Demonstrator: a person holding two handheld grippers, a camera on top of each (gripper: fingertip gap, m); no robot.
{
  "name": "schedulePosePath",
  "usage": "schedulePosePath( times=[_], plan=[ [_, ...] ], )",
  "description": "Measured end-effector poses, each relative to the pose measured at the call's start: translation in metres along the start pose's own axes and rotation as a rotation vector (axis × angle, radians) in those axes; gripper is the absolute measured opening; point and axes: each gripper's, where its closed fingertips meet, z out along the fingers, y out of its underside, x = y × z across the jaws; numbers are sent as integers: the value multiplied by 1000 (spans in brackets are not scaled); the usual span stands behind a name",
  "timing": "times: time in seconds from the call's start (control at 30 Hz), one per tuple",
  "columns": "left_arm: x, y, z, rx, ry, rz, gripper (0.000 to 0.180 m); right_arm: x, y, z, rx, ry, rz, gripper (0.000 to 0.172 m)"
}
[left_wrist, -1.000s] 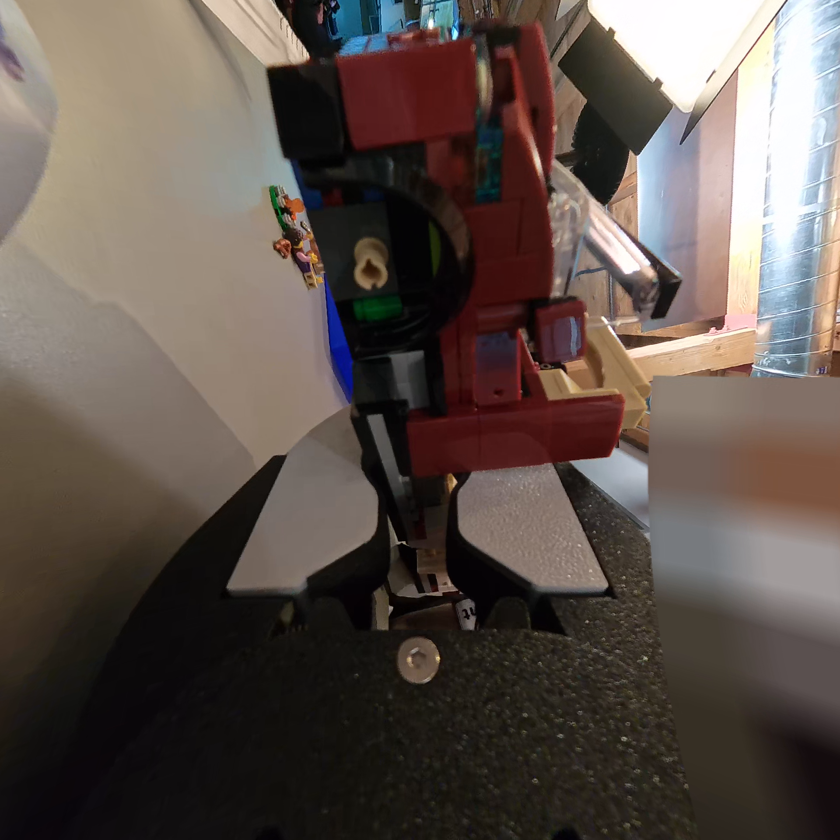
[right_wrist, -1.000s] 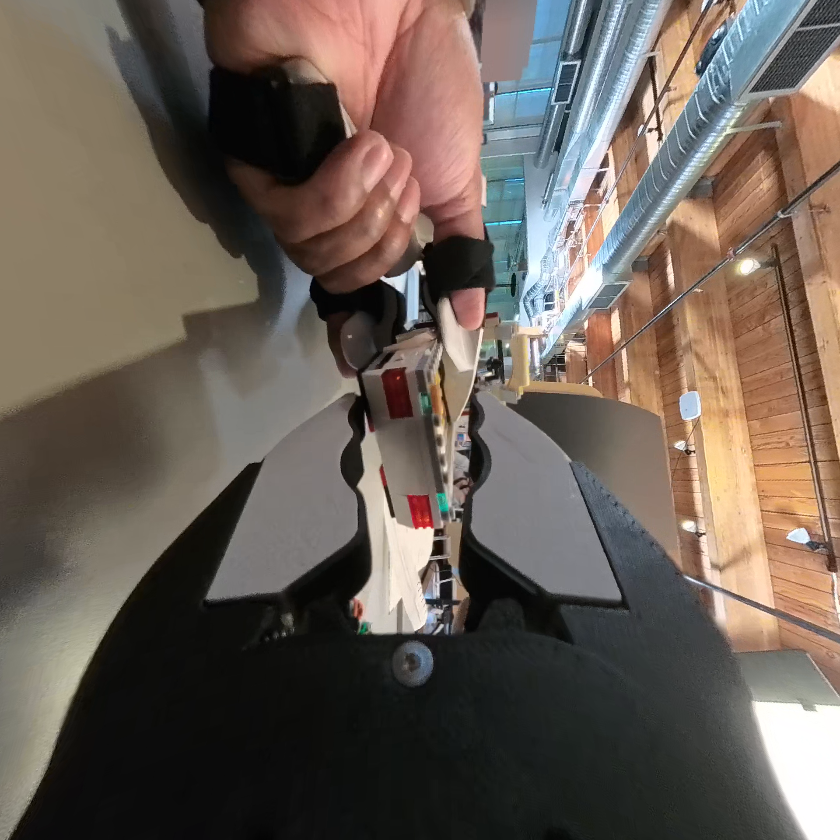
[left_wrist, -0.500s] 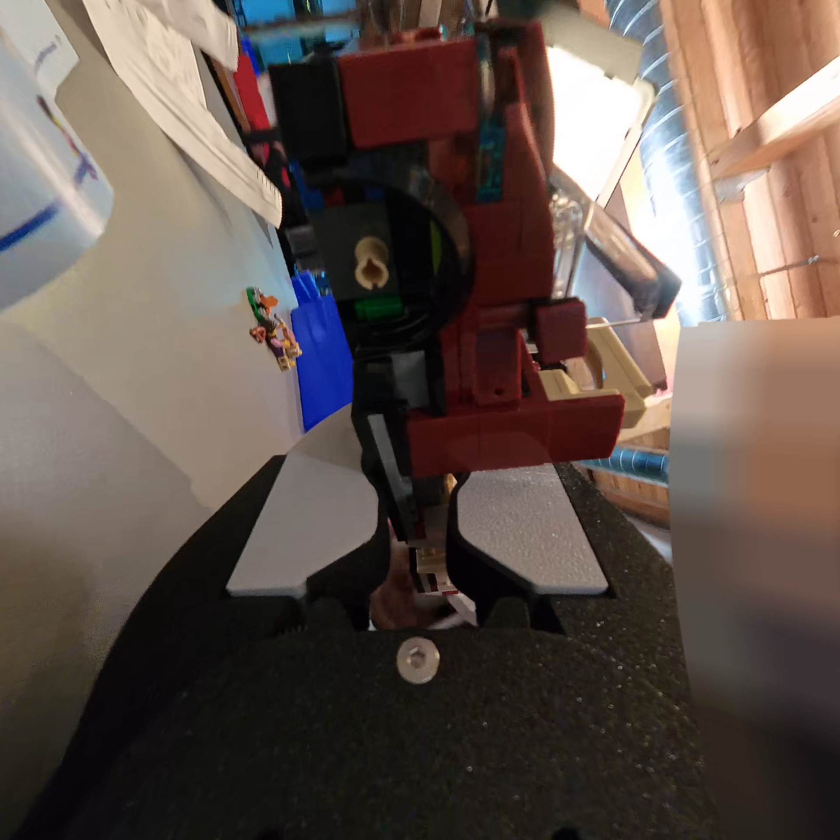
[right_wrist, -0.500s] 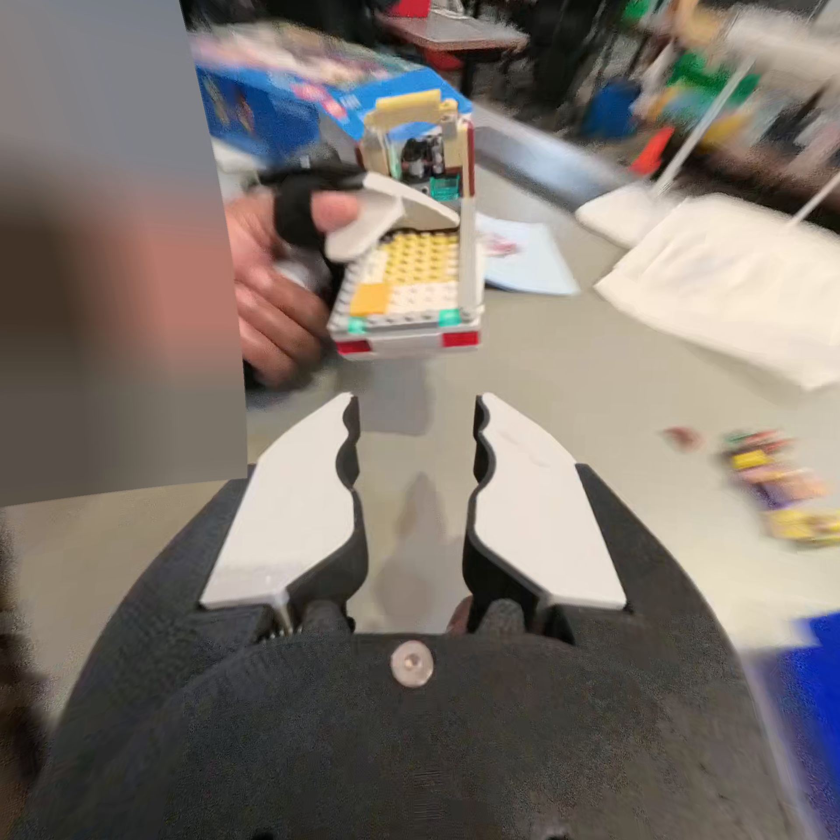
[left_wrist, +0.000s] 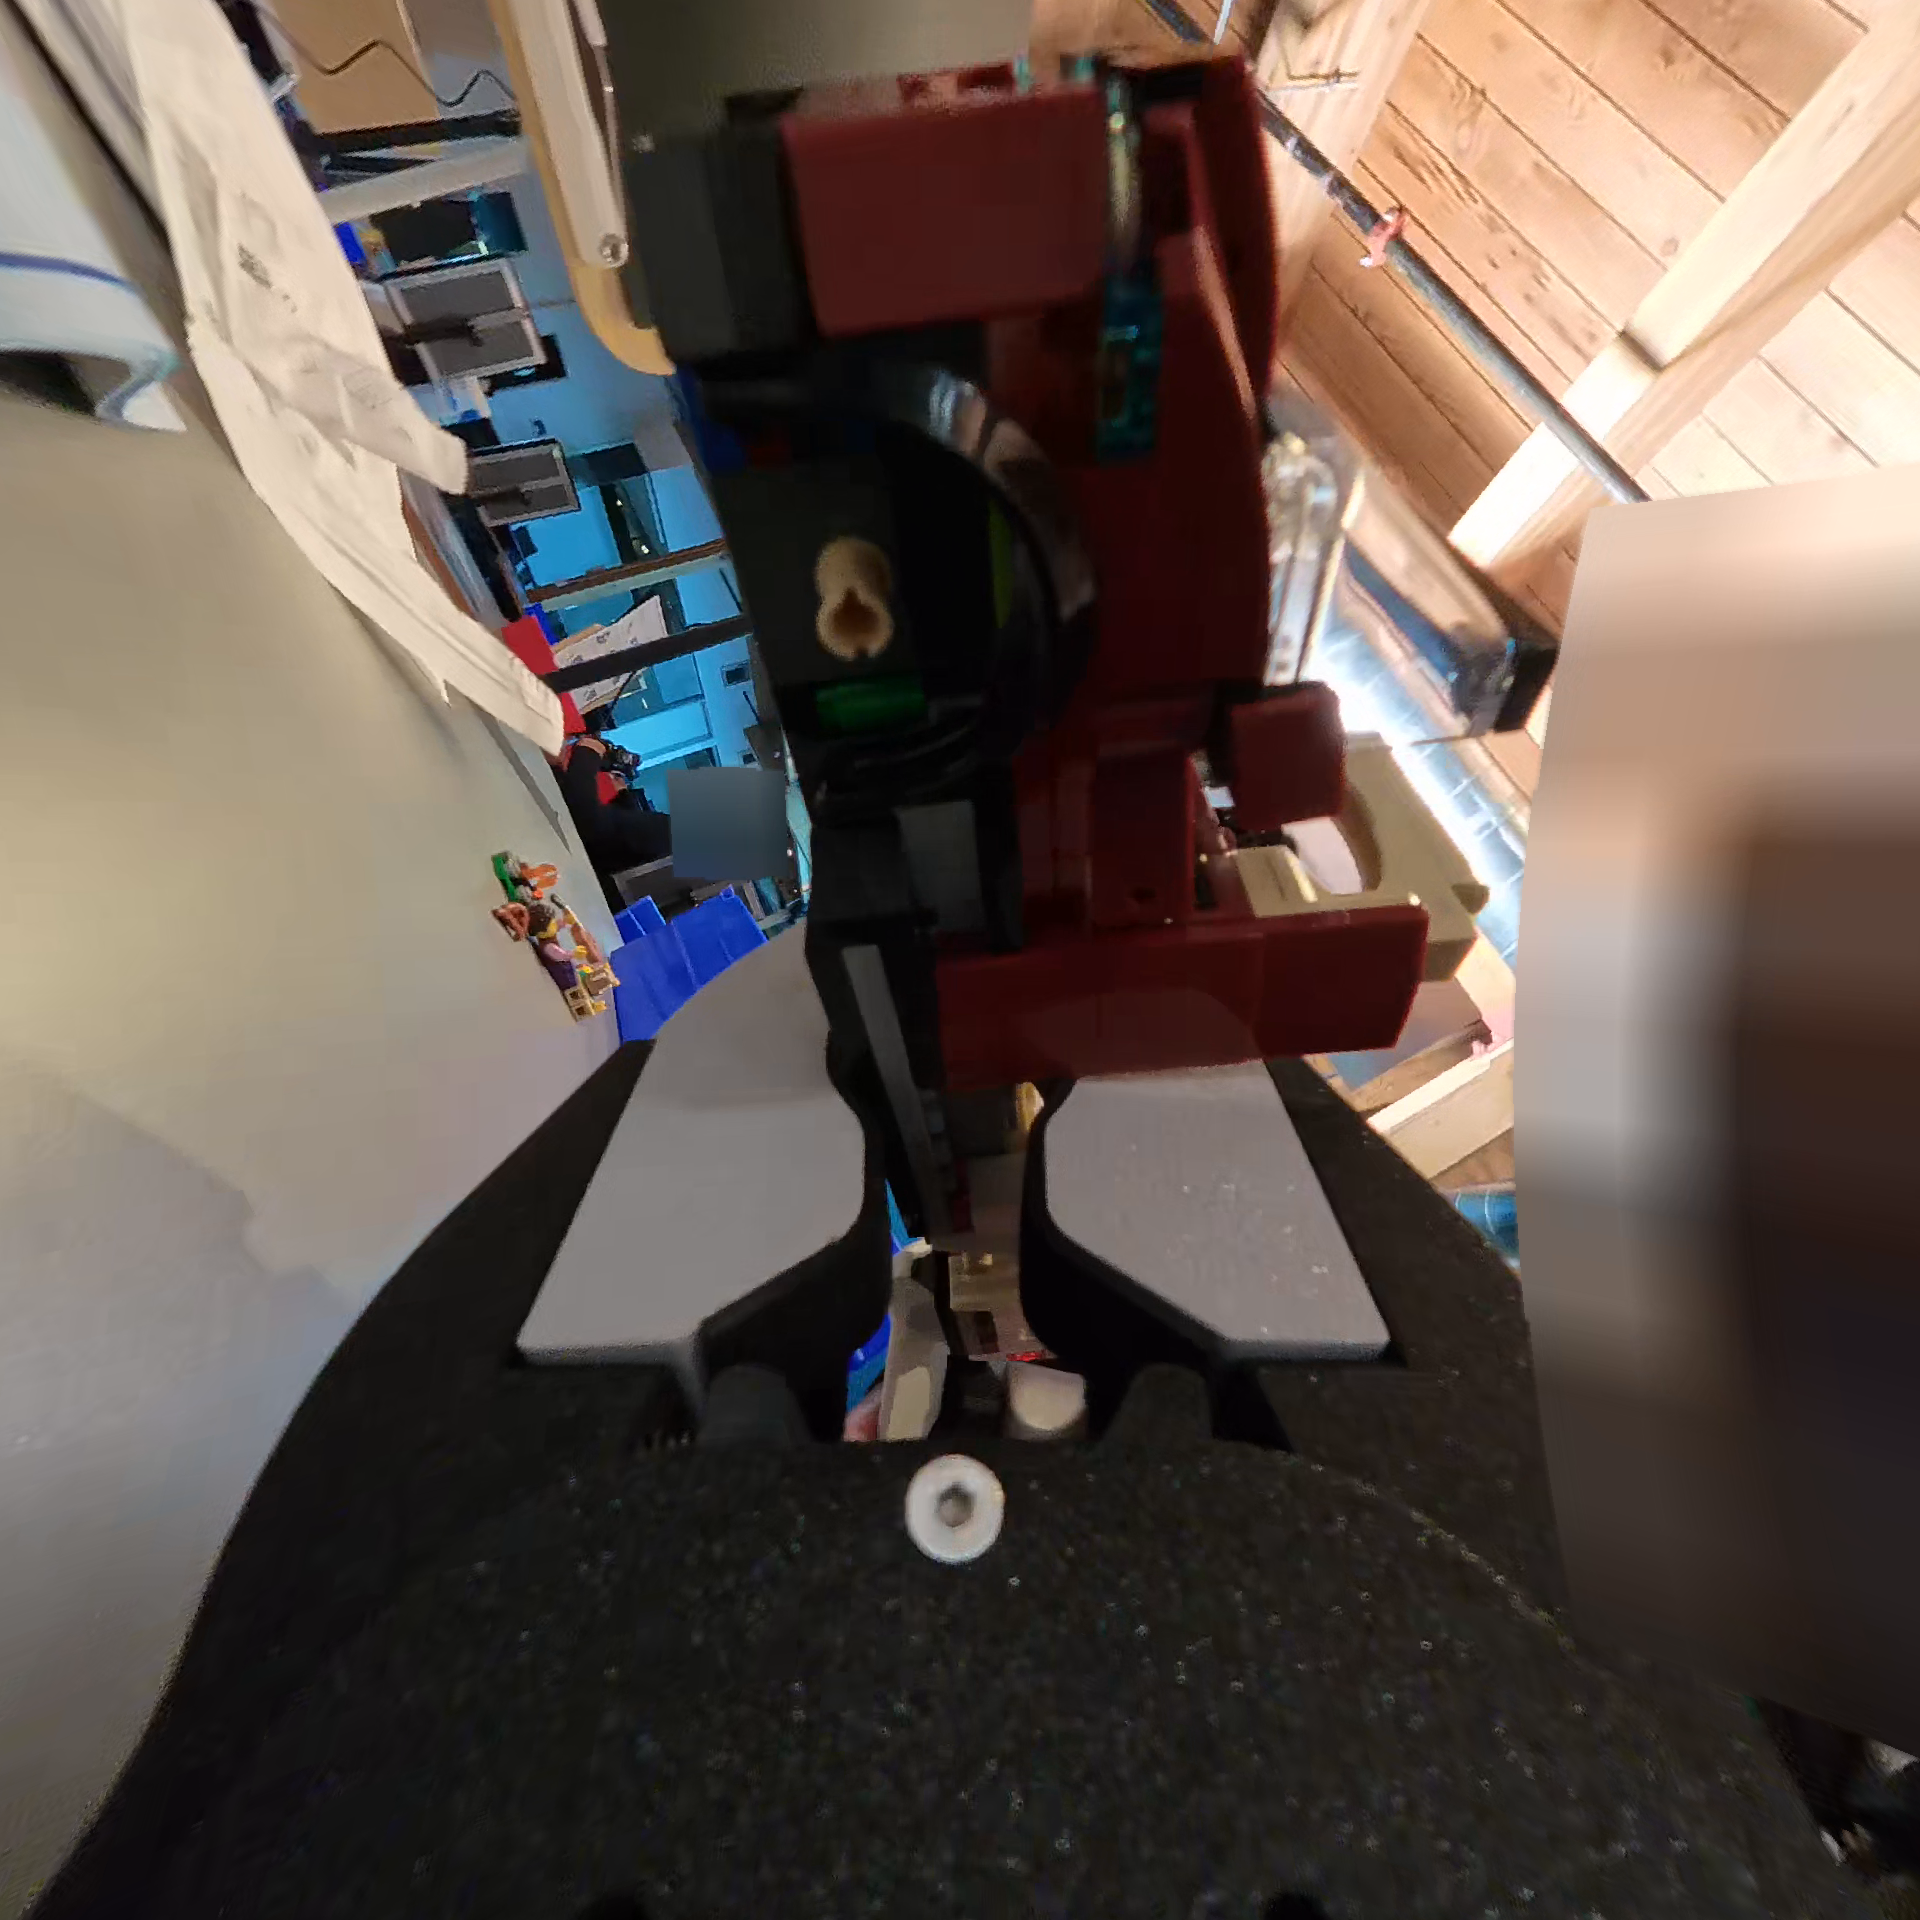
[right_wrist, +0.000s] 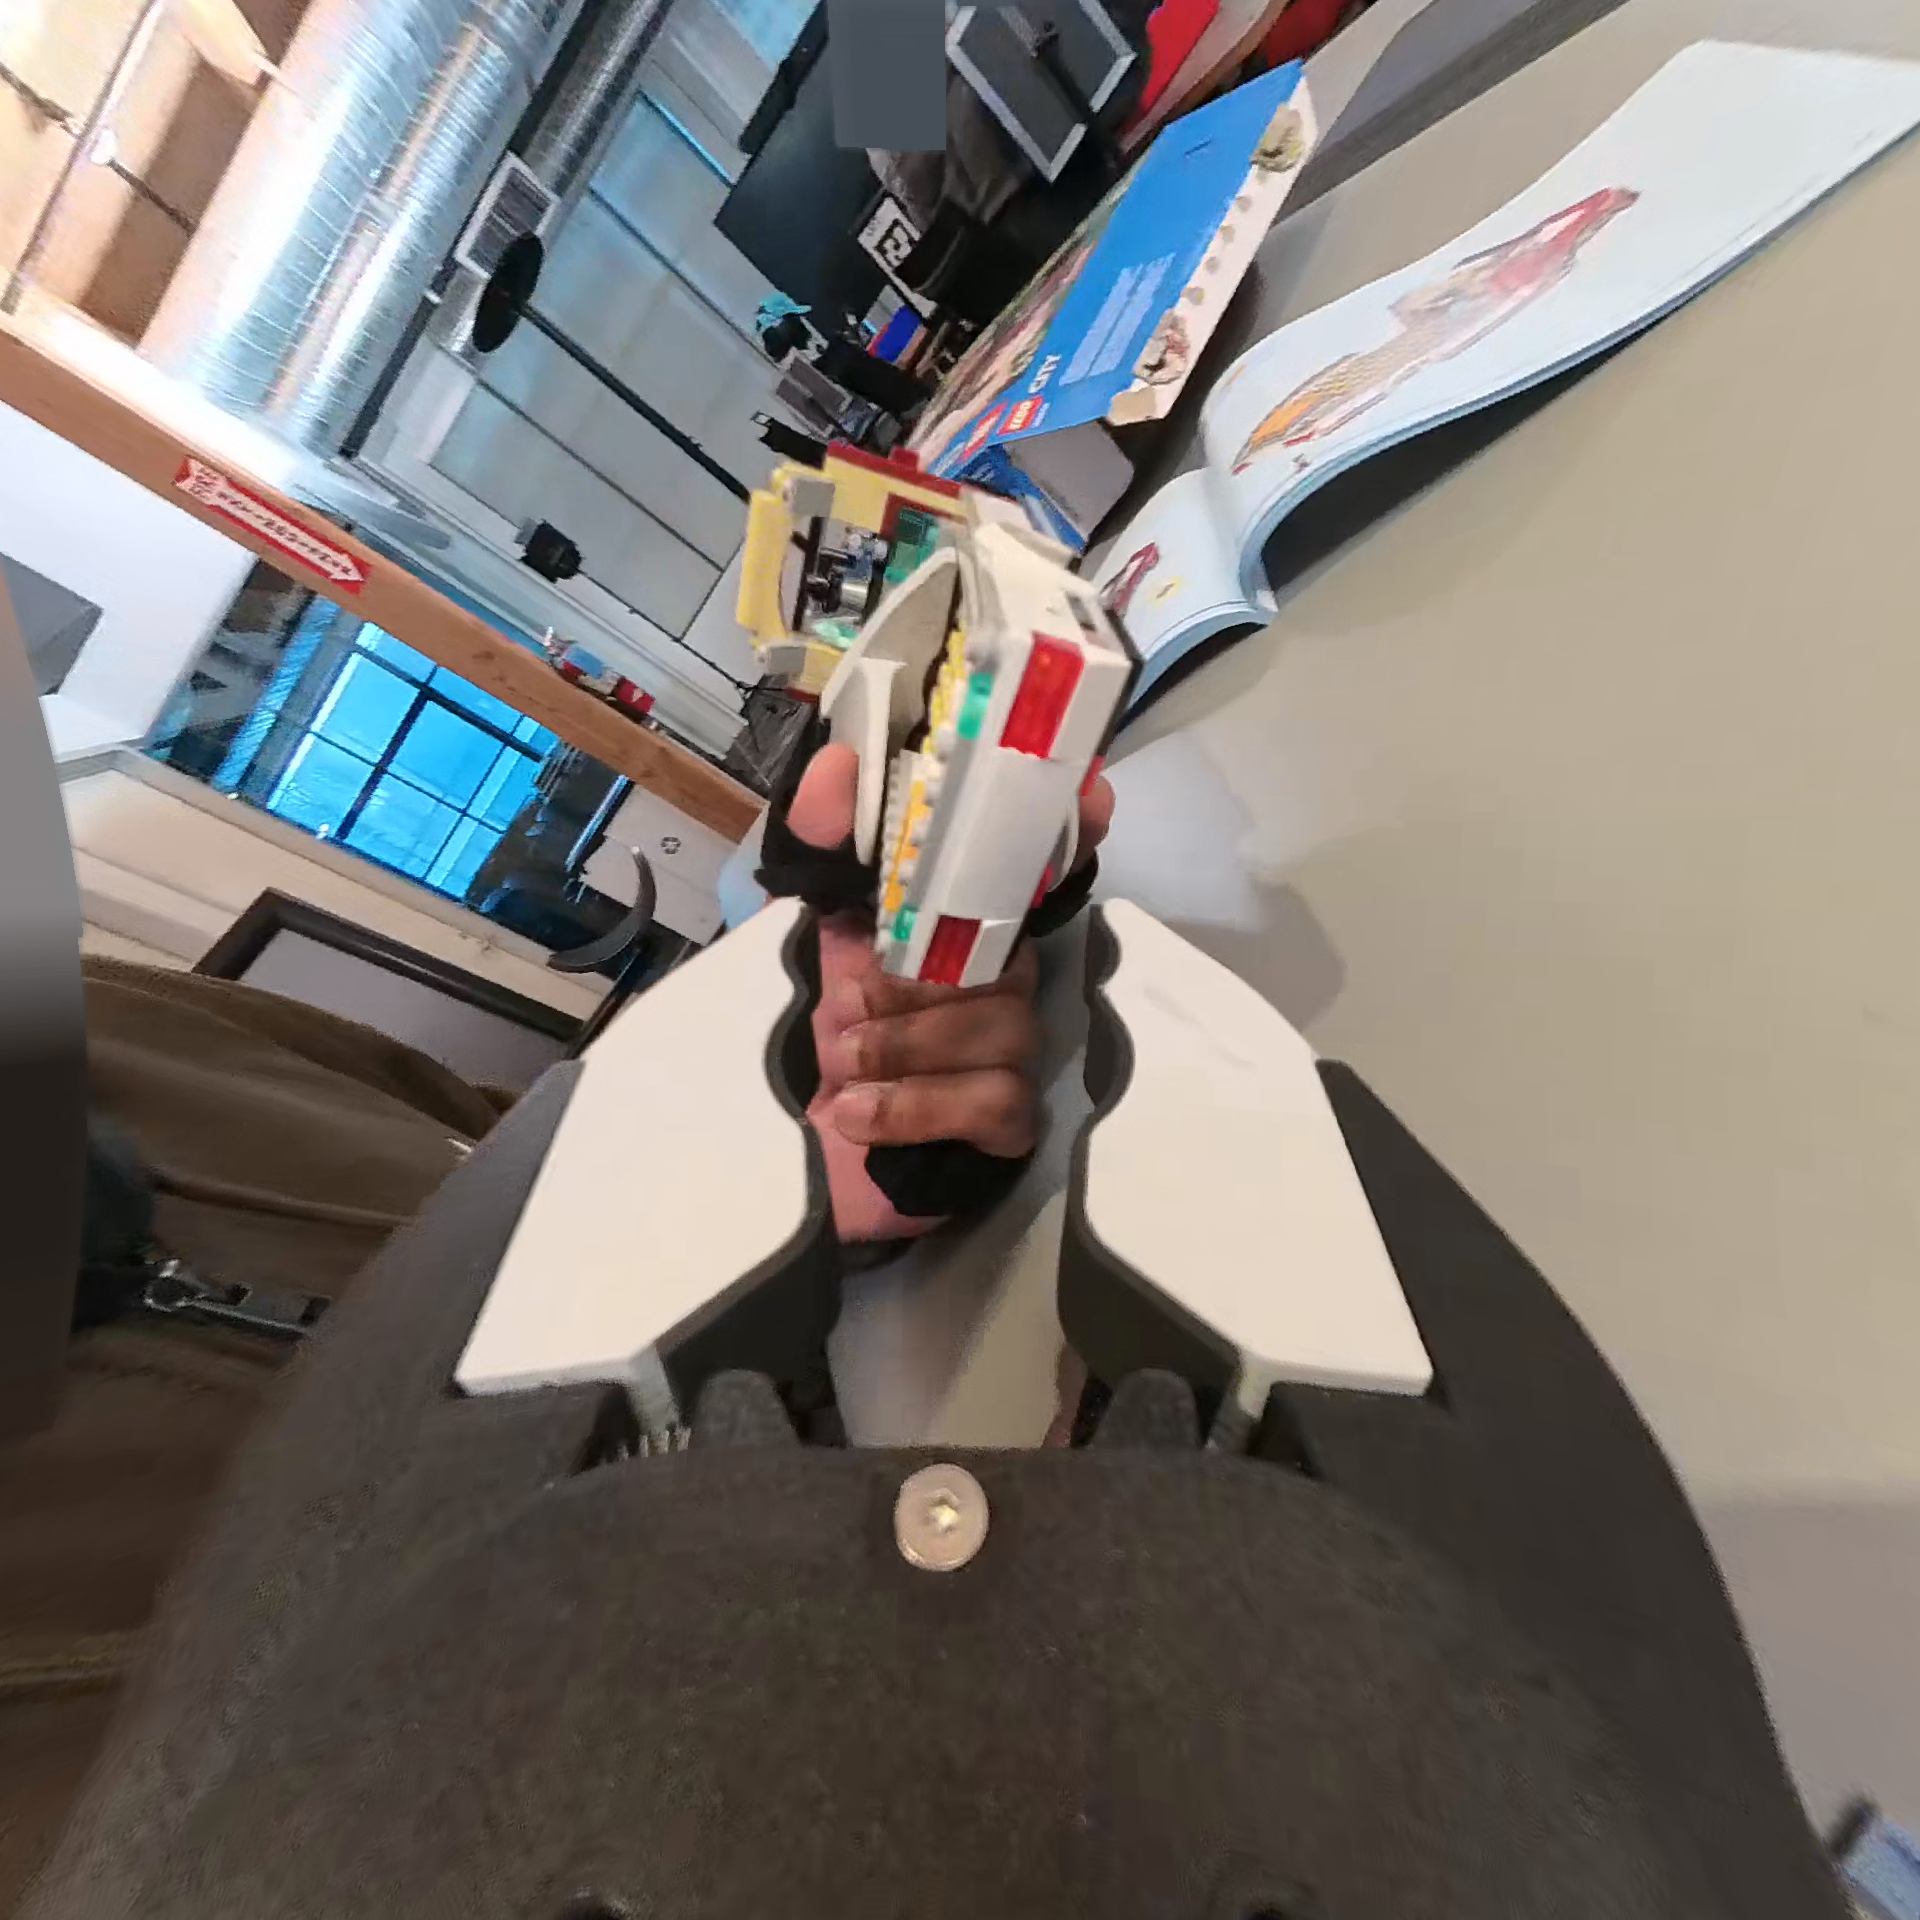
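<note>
Your left tool (left_wrist: 951, 1049) is squeezed on the dark red and black brick toy (left_wrist: 1039, 582), held up off the grey surface (left_wrist: 239, 935). Your right tool (right_wrist: 940, 935) is wide and holds nothing, just near that toy's white end (right_wrist: 987, 790) above your hand (right_wrist: 914, 1070).
</note>
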Motion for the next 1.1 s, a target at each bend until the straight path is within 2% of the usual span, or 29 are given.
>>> schedulePosePath(
  times=[0.03,0.27,0.67,0.77,1.1],
  plan=[
    [3,1,0,-4,11,18,24,-2,1,1,-2,-9,-2,48],
    [14,1,-3,1,79,64,24,-6,4,4,4,-20,-14,36],
    [23,6,-3,-29,167,40,24,-11,-1,7,37,-47,-36,36],
    [23,6,-4,-30,174,24,24,-12,0,7,41,-49,-67,30],
    [25,5,-5,-32,192,11,24,-12,0,8,50,-12,-113,29]
  ],
)
